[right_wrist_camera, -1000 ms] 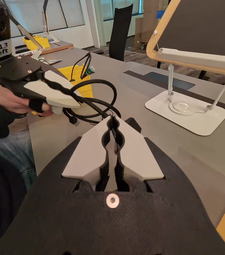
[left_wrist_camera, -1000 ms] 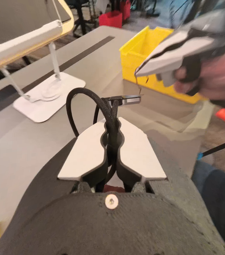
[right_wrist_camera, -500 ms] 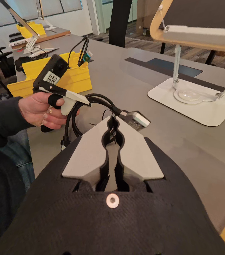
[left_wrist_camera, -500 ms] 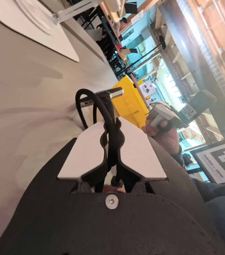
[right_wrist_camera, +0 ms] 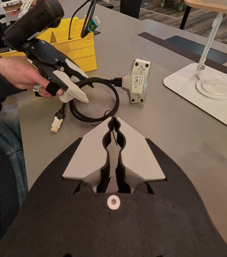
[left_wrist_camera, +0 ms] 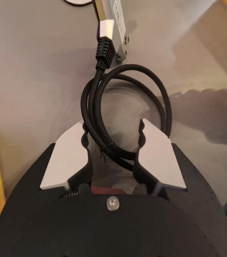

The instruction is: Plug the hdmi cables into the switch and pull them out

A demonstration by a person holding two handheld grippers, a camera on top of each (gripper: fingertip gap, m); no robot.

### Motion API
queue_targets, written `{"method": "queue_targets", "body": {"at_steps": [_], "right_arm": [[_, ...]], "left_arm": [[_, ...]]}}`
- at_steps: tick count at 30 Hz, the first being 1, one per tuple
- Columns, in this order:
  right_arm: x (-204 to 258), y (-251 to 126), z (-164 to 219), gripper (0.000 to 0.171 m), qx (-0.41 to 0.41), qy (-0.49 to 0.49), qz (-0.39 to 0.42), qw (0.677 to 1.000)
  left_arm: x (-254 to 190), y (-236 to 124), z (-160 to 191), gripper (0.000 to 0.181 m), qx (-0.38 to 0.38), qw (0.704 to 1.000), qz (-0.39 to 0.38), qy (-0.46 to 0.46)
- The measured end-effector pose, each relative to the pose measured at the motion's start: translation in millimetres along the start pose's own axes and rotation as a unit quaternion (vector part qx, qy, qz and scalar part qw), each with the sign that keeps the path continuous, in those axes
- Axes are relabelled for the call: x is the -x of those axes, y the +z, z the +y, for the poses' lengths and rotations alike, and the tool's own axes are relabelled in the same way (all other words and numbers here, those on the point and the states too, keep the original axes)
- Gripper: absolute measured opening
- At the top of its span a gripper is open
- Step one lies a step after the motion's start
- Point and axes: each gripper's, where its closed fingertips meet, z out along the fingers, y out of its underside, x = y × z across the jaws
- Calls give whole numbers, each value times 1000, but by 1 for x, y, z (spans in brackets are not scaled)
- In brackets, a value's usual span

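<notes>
1. Grey tabletop (right_wrist_camera: 165,139) filled most of my right wrist view, with an office floor and chair legs along the top edge.
2. I saw the silver switch (right_wrist_camera: 137,82) lying label side up on the table, just above centre of that frame; its braided black cable (right_wrist_camera: 110,109) curled in a loop to the left of it and below, tied by a thin black cable tie (right_wrist_camera: 107,112).
3. An HDMI plug (right_wrist_camera: 57,122) at the cable's free end lay on the table at lower left of the loop, plugged into nothing.
4. My left gripper (left_wrist_camera: 112,122) had its fingers spread apart, with the cable loop (left_wrist_camera: 96,132) passing loosely between them and resting against one finger; I saw it in the right view too (right_wrist_camera: 88,91), held in a hand (right_wrist_camera: 19,75) at upper left.
5. My right gripper (right_wrist_camera: 113,118) was closed, pinching only the cable tie's thin tail between its tips.
6. I noted a yellow bin (right_wrist_camera: 75,50) behind the left gripper, with more cables poking out.
7. A white stand base (right_wrist_camera: 193,97) sat at the right edge.
</notes>
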Motion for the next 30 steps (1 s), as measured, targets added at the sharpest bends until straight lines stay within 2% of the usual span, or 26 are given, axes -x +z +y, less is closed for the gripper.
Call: {"method": "queue_targets", "body": {"at_steps": [4, 7, 13, 16, 19, 21, 24, 28, 30], "right_arm": [[-3, -2, 1, 0, 5, -13, 10, 1000], [-2, -2, 1, 0, 6, -20, 11, 1000], [-1, -2, -1, 0, 1, -23, 10, 1000], [0, -3, -3, 0, -1, -23, 8, 1000], [1, -3, -4, 0, -2, -24, 6, 1000], [0, -4, -4, 0, -2, -23, 8, 1000], [-3, -6, -3, 0, -6, -17, 8, 1000], [-5, -4, 0, 0, -9, -6, 3, 1000], [-5, -3, 1, 0, -11, -2, 1, 1000]], "left_arm": [[0, 1, 6, 75, 51, 997, -25, 54], [-1, -2, 14, 71, 90, 987, -55, 119], [14, -5, -3, 69, 79, 985, -85, 128], [21, 7, -16, 64, 87, 982, -87, 146], [23, 28, -23, 62, 117, 965, -107, 208], [22, 31, -34, 64, 116, 946, -141, 268], [-7, 21, -62, 60, 39, 909, -145, 388], [-35, 25, -61, 61, 0, 834, -113, 540], [-35, 36, -56, 67, 18, 788, -120, 604]]}}
